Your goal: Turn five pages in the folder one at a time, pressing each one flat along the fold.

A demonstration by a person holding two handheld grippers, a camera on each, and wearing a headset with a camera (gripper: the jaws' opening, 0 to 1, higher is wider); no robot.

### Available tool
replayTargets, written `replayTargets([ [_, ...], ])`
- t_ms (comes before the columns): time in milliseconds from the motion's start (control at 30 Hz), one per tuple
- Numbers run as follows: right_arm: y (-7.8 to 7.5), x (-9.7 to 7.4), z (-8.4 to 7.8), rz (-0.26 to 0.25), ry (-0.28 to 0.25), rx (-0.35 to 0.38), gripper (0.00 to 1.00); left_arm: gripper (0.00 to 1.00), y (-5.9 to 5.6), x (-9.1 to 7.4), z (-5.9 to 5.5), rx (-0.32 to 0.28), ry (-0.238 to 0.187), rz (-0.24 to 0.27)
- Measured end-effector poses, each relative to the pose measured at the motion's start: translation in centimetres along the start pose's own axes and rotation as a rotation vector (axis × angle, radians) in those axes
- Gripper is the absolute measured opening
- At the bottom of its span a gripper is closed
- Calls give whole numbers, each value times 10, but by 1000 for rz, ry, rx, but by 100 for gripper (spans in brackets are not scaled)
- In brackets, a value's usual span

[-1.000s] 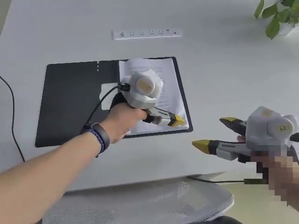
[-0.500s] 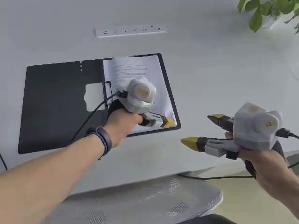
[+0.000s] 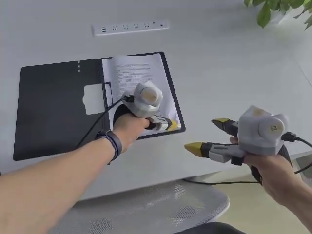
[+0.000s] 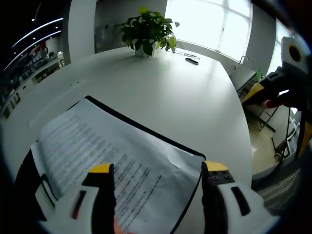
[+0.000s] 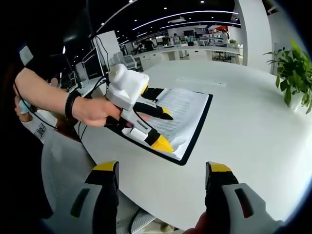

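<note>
two grippers show in the head view over a white table (image 3: 229, 63). the folder (image 3: 53, 112) lies open on the left part of the table, its black inside cover to the left carrying a blank white label (image 3: 93, 99), and the printed pages (image 3: 136, 73) stacked on its right half. the print on the pages is too small to read. the left gripper (image 3: 168, 125) sits over the near right corner of the pages, a black cable (image 3: 97, 124) trailing from it across the cover, and a dark wristband (image 3: 111, 141) on the arm behind it. the right gripper (image 3: 207, 135) hangs well to the right of the folder, off the near edge of the table, with its yellow-tipped jaws spread wide and nothing between them. a white power strip (image 3: 130, 27) lies beyond the folder, a leafy plant (image 3: 278, 9) stands at the far right, and a mesh chair (image 3: 161, 204) is nearest.

left gripper view: its jaws stand wide apart above the top page, whose corner lies between them inside the folder's black border; i cannot tell whether either tip touches the paper. the plant (image 4: 146, 29) stands far across the table.

right gripper view: its own jaws are wide and empty over the table edge. ahead, the left gripper (image 5: 164, 129) has its two tips apart over the near corner of the pages (image 5: 187, 107), one tip above the sheet and one at its edge.
</note>
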State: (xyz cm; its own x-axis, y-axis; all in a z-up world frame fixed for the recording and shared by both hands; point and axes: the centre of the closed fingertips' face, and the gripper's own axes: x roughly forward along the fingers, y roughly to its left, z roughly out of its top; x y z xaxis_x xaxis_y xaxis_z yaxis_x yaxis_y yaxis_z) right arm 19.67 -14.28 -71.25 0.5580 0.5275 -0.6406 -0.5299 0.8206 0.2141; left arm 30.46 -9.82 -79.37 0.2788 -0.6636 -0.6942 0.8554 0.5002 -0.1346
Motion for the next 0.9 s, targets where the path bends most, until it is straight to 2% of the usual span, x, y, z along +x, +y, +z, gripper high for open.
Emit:
replayTargets([
  [67, -1, 0, 1, 1, 0, -1, 71, 70, 0, 1, -2, 8, 5, 7],
  [100, -1, 0, 1, 1, 1, -3, 71, 68, 3, 1, -4, 32, 12, 25],
  [200, -3, 0, 1, 1, 4, -4, 71, 66, 4, 2, -3, 26, 8, 30],
  [267, -4, 0, 1, 0, 6, -4, 71, 63, 8, 3, -5, 60, 17, 54],
  [400, -4, 2, -1, 2, 11, -5, 71, 63, 7, 5, -6, 82, 4, 80],
  [533, -4, 3, -1, 6, 13, -4, 71, 63, 12, 7, -5, 93, -9, 85],
  [900, -4, 6, 0, 12, 19, -9, 71, 59, 11, 9, -6, 97, -25, 81],
])
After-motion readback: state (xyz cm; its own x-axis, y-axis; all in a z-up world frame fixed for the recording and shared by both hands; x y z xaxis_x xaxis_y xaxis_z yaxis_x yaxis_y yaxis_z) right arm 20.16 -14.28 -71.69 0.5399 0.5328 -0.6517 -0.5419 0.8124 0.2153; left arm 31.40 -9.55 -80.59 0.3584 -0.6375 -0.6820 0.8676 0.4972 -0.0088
